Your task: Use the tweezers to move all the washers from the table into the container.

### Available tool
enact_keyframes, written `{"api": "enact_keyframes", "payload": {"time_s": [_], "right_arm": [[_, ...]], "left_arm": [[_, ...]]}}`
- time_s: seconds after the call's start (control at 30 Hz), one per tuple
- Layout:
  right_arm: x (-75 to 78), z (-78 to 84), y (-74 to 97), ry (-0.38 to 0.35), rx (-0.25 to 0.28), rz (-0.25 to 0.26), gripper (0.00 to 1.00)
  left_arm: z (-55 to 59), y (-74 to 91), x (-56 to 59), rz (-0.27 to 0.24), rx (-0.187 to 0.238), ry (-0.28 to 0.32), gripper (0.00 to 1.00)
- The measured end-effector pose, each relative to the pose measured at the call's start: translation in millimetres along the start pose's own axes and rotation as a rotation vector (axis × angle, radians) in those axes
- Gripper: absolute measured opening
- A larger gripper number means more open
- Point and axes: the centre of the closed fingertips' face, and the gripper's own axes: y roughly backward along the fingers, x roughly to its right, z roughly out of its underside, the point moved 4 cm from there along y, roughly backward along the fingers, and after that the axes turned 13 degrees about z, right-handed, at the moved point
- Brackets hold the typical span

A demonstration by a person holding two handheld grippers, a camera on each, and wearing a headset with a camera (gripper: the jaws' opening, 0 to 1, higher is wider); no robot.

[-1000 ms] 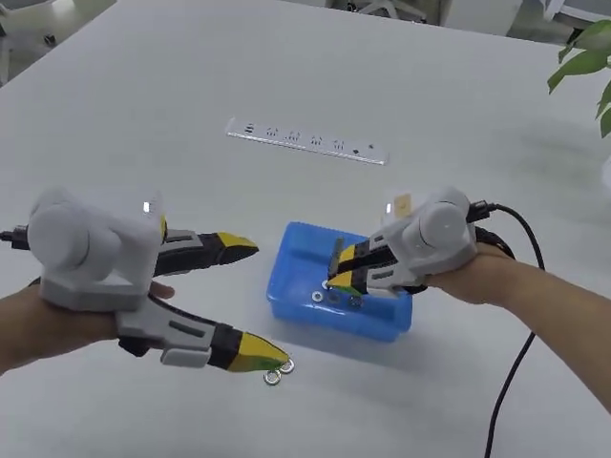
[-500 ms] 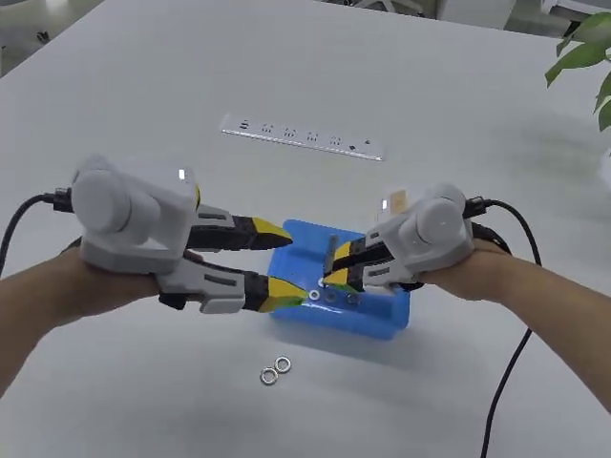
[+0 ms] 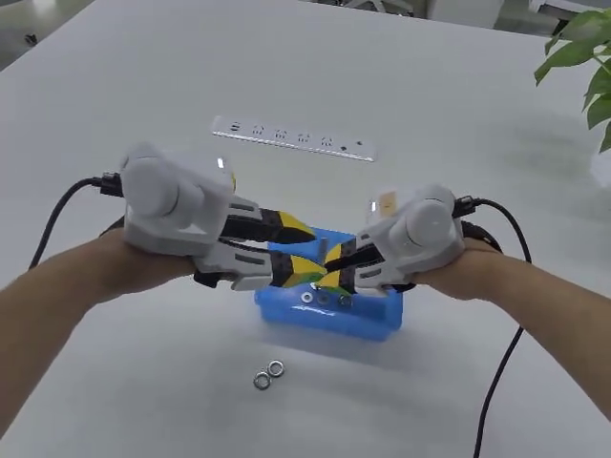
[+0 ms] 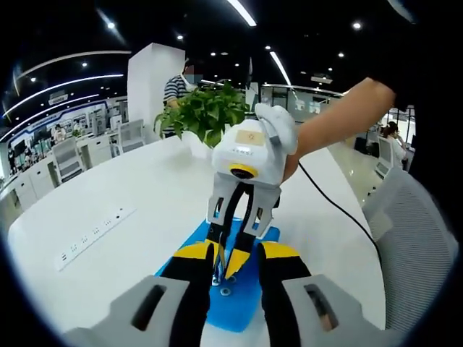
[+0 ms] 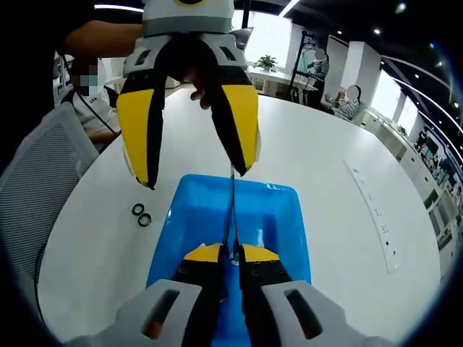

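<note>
A blue container (image 3: pixel 368 322) (image 5: pixel 278 217) sits mid-table with three washers (image 3: pixel 325 300) inside. Two more washers (image 3: pixel 268 374) (image 5: pixel 141 214) lie on the table in front of it. My right gripper (image 3: pixel 331 273) (image 5: pixel 231 254) hovers over the container, shut on thin metal tweezers (image 5: pixel 232 210) that point forward. My left gripper (image 3: pixel 313 253) (image 4: pixel 237 253) faces it head-on, open, its yellow-tipped jaws either side of the tweezers' far end. In the right gripper view the left gripper (image 5: pixel 197 173) hangs above the container. In the left gripper view the right gripper (image 4: pixel 231 246) is straight ahead.
A white power strip (image 3: pixel 291 138) (image 5: pixel 372 210) lies farther back on the white table. A green plant (image 3: pixel 582 67) stands at the far right. Cables (image 3: pixel 496 391) trail from both grippers. Chairs stand beside the table, and people are farther off in the room.
My left gripper has risen from beside the two table washers and moved right, over the container, up to the tweezers. The right gripper has stayed over the container.
</note>
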Motion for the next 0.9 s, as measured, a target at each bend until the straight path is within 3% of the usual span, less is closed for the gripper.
{"api": "enact_keyframes", "payload": {"time_s": [0.23, 0.33, 0.53, 0.9], "right_arm": [[-0.1, 0.3, 0.2, 0.008, 0.004, -0.004, 0.09], [0.3, 0.7, -0.2, 0.013, 0.006, -0.007, 0.09], [-0.3, 0.9, -0.1, 0.022, 0.007, -0.014, 0.09], [-0.4, 0.3, -0.2, 0.034, 0.003, -0.010, 0.12]], "left_arm": [[1.9, -8.2, -7.8, -0.001, -0.015, -0.009, 0.23], [5.3, -10.5, -12.7, -0.013, -0.038, -0.021, 0.15], [4.5, -13.3, -12.9, -0.001, -0.044, -0.043, 0.08], [4.3, -13.9, -13.1, 0.008, -0.052, -0.060, 0.06]]}}
